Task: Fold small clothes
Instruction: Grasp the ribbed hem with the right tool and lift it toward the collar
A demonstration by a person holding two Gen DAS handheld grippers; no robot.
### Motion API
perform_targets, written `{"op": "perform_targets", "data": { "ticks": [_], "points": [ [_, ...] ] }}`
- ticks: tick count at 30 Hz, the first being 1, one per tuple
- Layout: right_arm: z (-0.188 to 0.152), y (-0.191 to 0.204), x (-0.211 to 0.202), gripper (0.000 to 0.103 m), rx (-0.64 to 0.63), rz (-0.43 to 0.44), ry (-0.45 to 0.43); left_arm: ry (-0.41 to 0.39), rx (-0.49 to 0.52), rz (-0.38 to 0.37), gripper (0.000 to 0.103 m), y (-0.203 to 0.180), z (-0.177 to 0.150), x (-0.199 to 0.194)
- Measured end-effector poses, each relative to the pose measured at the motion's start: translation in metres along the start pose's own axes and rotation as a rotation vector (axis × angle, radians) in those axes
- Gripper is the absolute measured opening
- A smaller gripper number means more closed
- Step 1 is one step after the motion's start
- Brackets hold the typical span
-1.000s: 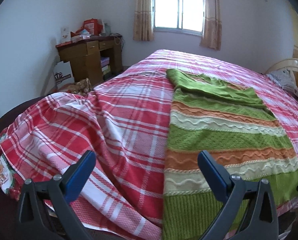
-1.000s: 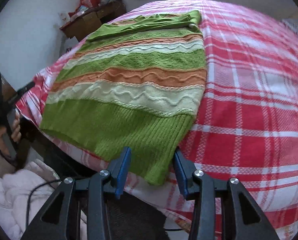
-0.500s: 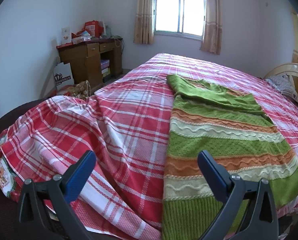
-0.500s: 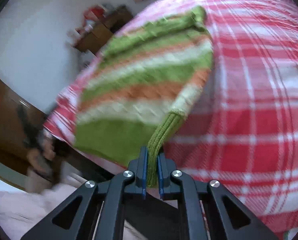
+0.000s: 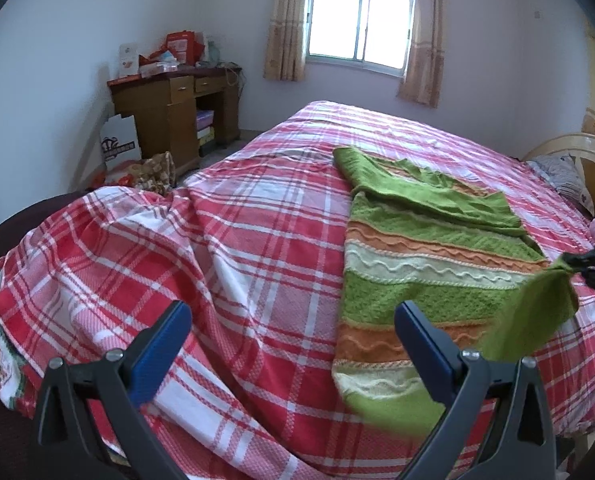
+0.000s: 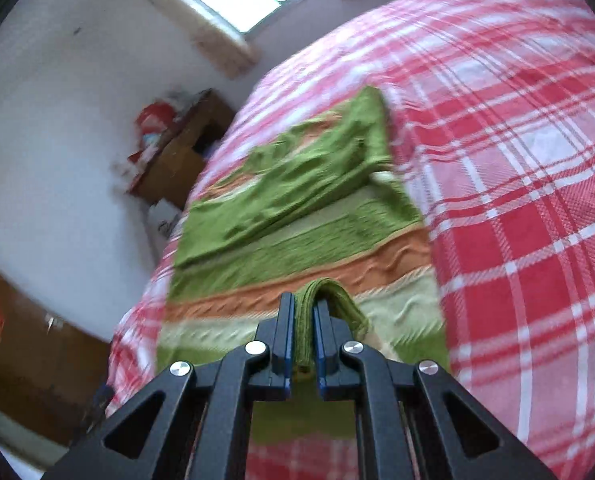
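Right tool [image 6: 304,320] pinched the striped sweater's [image 5: 417,264] green hem, its far end blurred toward 11 o'clock on the plaid bed [image 5: 257,240]. Left tool [image 5: 289,344] stood spread, empty, the lifted hem smeared at 3 o'clock.

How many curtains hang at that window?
2: the left curtain hangs beside the window on its left, the right curtain on its right. Nothing appears to hide more.

Bare plaid bedspread [image 5: 265,240] left of sweater [image 5: 409,264], desk [image 5: 173,120] well beyond, headboard [image 5: 577,152] far right
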State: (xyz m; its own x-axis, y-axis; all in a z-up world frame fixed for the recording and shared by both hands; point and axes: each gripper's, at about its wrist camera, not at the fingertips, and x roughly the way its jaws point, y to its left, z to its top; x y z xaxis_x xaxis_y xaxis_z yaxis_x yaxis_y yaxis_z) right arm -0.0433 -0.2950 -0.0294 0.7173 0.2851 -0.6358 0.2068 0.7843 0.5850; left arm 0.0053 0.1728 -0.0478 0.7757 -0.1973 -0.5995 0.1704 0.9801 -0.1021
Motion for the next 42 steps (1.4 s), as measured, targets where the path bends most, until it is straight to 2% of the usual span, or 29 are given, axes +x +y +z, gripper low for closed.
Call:
{"op": "perform_targets", "data": {
  "ticks": [6, 9, 14, 16, 18, 20, 21, 22, 25, 29, 31, 32, 34, 35, 36, 37, 38, 39, 40, 42],
  "points": [
    [-0.003, -0.025, 0.033, 0.008, 0.068, -0.026, 0.033, 0.003, 0.026, -0.113, 0.103, 0.002, 0.002, 0.005],
    [-0.004, -0.026, 0.031, 0.008, 0.062, -0.023, 0.028, 0.036, 0.031, -0.196, 0.103, -0.002, 0.0, 0.015],
    [-0.004, -0.017, 0.032, 0.008, 0.003, -0.061, 0.03, 0.085, 0.03, -0.275, 0.1, -0.017, -0.001, 0.039],
    [-0.005, -0.016, 0.033, 0.008, -0.002, -0.068, 0.031, 0.116, 0.007, -0.338, 0.089, -0.022, -0.003, 0.048],
    [-0.005, -0.017, 0.034, 0.008, -0.006, -0.07, 0.032, 0.152, -0.006, -0.368, 0.081, -0.027, -0.007, 0.059],
    [-0.005, -0.017, 0.034, 0.008, -0.003, -0.067, 0.031, 0.188, -0.011, -0.404, 0.061, -0.032, -0.011, 0.066],
    [-0.005, -0.018, 0.034, 0.008, -0.001, -0.064, 0.031, 0.212, -0.003, -0.421, 0.045, -0.037, -0.014, 0.07],
    [-0.005, -0.018, 0.034, 0.008, 0.002, -0.061, 0.03, 0.218, 0.006, -0.423, 0.035, -0.04, -0.016, 0.07],
    [-0.005, -0.019, 0.034, 0.008, 0.013, -0.06, 0.026, 0.205, 0.056, -0.404, 0.018, -0.05, -0.02, 0.067],
    [-0.006, -0.02, 0.033, 0.008, 0.017, -0.059, 0.014, 0.178, 0.053, -0.4, 0.014, -0.049, -0.019, 0.065],
    [-0.006, -0.022, 0.033, 0.009, 0.023, -0.042, 0.009, 0.203, 0.052, -0.334, 0.014, -0.048, -0.02, 0.073],
    [-0.006, -0.024, 0.032, 0.009, 0.034, -0.025, 0.009, 0.209, 0.042, -0.332, 0.015, -0.046, -0.021, 0.076],
    [-0.002, -0.031, 0.027, 0.01, 0.101, 0.076, 0.009, 0.206, 0.014, -0.345, 0.019, -0.04, -0.02, 0.074],
    [0.001, -0.036, 0.022, 0.01, 0.148, 0.158, -0.003, 0.21, 0.015, -0.344, 0.019, -0.04, -0.02, 0.074],
    [0.004, -0.041, 0.015, 0.012, 0.195, 0.236, -0.023, 0.211, 0.021, -0.34, 0.019, -0.04, -0.019, 0.074],
    [0.008, -0.046, 0.004, 0.02, 0.231, 0.295, -0.054, 0.21, 0.023, -0.337, 0.019, -0.041, -0.02, 0.074],
    [0.012, -0.047, -0.005, 0.029, 0.233, 0.31, -0.084, 0.208, 0.025, -0.333, 0.019, -0.042, -0.019, 0.074],
    [0.015, -0.046, -0.012, 0.052, 0.223, 0.302, -0.105, 0.208, 0.026, -0.331, 0.019, -0.042, -0.019, 0.075],
    [0.018, -0.044, -0.025, 0.07, 0.192, 0.272, -0.147, 0.208, 0.024, -0.331, 0.021, -0.043, -0.019, 0.075],
    [0.02, -0.035, -0.044, 0.072, 0.1, 0.202, -0.21, 0.206, 0.027, -0.332, 0.024, -0.044, -0.018, 0.075]
  ]
}}
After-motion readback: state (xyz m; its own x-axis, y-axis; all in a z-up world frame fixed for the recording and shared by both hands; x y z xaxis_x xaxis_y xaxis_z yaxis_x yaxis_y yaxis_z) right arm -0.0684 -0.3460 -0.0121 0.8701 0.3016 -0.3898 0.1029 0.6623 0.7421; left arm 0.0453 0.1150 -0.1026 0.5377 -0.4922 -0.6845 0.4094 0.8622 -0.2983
